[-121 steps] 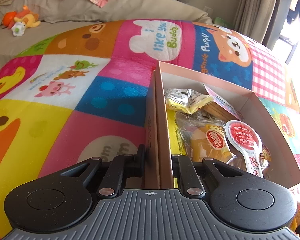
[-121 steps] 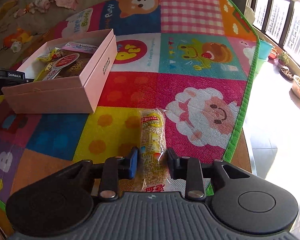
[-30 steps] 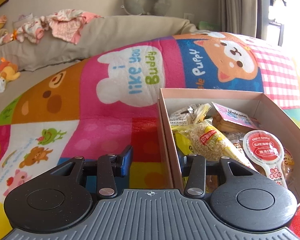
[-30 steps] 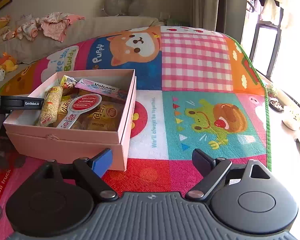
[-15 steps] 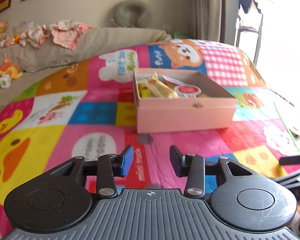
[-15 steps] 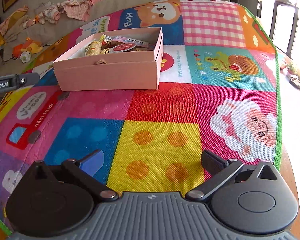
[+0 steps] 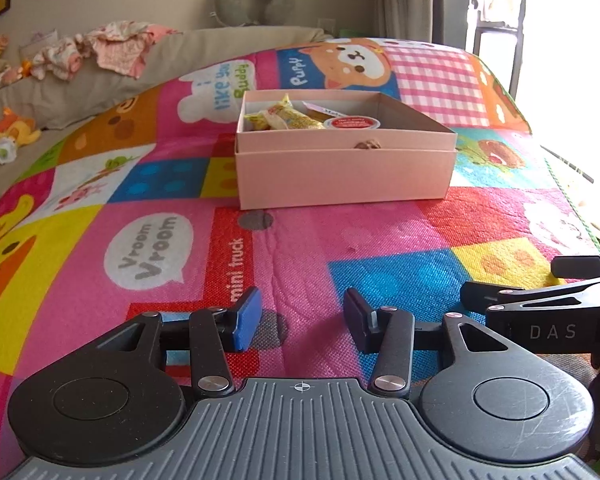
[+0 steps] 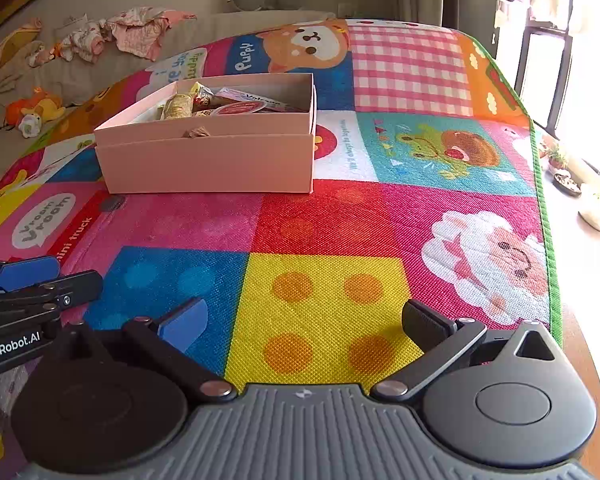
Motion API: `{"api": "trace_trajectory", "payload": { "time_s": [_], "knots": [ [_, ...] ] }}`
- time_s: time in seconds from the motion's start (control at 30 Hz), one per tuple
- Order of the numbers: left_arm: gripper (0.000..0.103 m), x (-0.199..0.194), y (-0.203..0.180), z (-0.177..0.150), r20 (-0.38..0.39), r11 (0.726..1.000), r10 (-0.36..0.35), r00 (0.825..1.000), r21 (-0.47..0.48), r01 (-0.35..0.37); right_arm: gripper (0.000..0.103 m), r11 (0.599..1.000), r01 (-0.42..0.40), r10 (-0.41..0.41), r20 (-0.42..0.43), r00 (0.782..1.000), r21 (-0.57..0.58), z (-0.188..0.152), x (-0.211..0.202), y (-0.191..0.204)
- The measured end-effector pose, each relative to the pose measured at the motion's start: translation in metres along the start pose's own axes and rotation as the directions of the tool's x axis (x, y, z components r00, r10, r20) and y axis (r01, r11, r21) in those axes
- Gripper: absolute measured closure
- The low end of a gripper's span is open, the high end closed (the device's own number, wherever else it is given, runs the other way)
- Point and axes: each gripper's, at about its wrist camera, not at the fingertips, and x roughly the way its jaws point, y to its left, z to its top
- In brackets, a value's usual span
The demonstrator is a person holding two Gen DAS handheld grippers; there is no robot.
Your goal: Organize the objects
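On the bright play mat [image 7: 380, 236] sits the pink box [image 7: 344, 176], and it is well away from both of our tools. Inside the pink box we can see snack packs [image 8: 180, 106] and a little tub with a red lid [image 7: 352, 122]. We see no loose snacks lying on the play mat in either view. So we think the tidy-up is done, or very close to done. This step looks like a rest, with both tools back near the front edge of the play mat. If there is more to do, we would first need to find another loose thing, because none shows here.

Our left hand-held gripper [image 7: 300, 314] holds nothing. Its 2 blue pads [image 7: 246, 318] stand partly apart and are moving wider right now, with only the play mat between them. Our right hand-held gripper [image 8: 304, 320] is spread very wide. It holds nothing too, and touches nothing we can see.
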Motion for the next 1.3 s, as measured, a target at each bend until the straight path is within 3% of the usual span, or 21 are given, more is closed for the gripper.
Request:
{"api": "trace_trajectory", "payload": {
  "time_s": [1.3],
  "knots": [
    [0.052,0.0017,0.0002,0.0006,-0.002,1.0,0.009,1.0,-0.012,-0.009,0.0,1.0,-0.025,0.025,0.019,1.0,-0.014,0.0034,0.0071,-0.0004]
  ]
}}
